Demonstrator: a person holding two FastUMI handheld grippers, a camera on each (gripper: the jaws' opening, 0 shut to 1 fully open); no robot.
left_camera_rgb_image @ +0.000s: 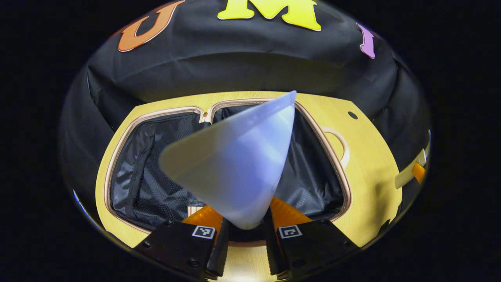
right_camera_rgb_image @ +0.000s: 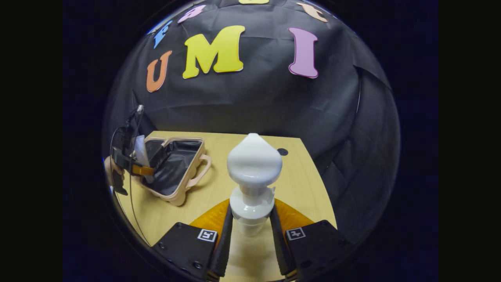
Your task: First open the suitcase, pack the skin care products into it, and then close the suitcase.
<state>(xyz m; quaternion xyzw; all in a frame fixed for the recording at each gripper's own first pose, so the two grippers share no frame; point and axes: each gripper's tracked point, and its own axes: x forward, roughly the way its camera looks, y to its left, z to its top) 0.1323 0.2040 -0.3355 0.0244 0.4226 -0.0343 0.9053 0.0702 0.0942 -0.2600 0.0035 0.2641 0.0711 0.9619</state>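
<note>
Left gripper view: the left gripper is closed on the narrow end of a pale tube, both fingers pressing it. The tube hangs directly above the open suitcase, its broad crimped end toward the far rim. The suitcase lies flat on the wooden table, dark lining exposed, with nothing to be seen in the visible part of the interior. Judgement: the tube is light and soft-walled; it will flex under pressure, so the firmer end now held is the sound place to take it. Open lining shows on both sides of the tube; the rim is the only edge to mind.

Right gripper view: the right gripper has its fingers drawn in against the neck of a white pump bottle, standing upright on the table well to the right of the suitcase. Judgement: rigid, smooth plastic, likely slippery and top-heavy; the neck below the cap offers a ledge against slipping. Bare table lies between bottle and suitcase. The suitcase handle projects toward the bottle, and the left gripper occupies the suitcase's near side.
</note>
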